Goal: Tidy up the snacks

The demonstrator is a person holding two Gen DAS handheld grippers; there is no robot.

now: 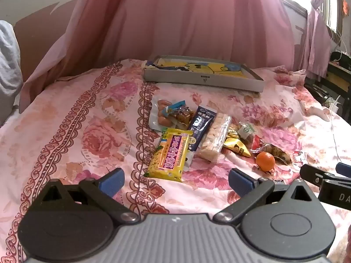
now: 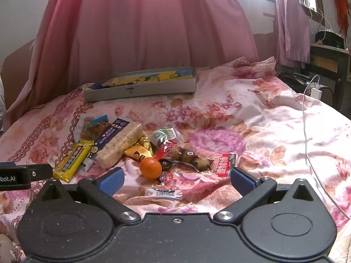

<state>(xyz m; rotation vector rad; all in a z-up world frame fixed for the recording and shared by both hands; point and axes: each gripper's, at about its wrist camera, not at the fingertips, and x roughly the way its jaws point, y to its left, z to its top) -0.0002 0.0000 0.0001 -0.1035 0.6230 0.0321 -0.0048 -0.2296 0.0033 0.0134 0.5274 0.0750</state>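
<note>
Two spread, empty tools hover above snacks on a bed.
Ahead of the left tool (image 1: pixel 176 178) lies the yellow packet (image 1: pixel 171 156); the mandarin (image 2: pixel 150 167) before the right tool (image 2: pixel 177 178) could roll if nudged.

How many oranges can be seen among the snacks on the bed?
1. The single orange lies at the near edge of the snack pile, touching the clear pack of speckled eggs, right of the yellow packet. Others may be hidden under wrappers.

Floral bedspread (image 1: pixel 65 118), pink curtain (image 1: pixel 186 17), charger cable (image 2: pixel 307 131)
</note>
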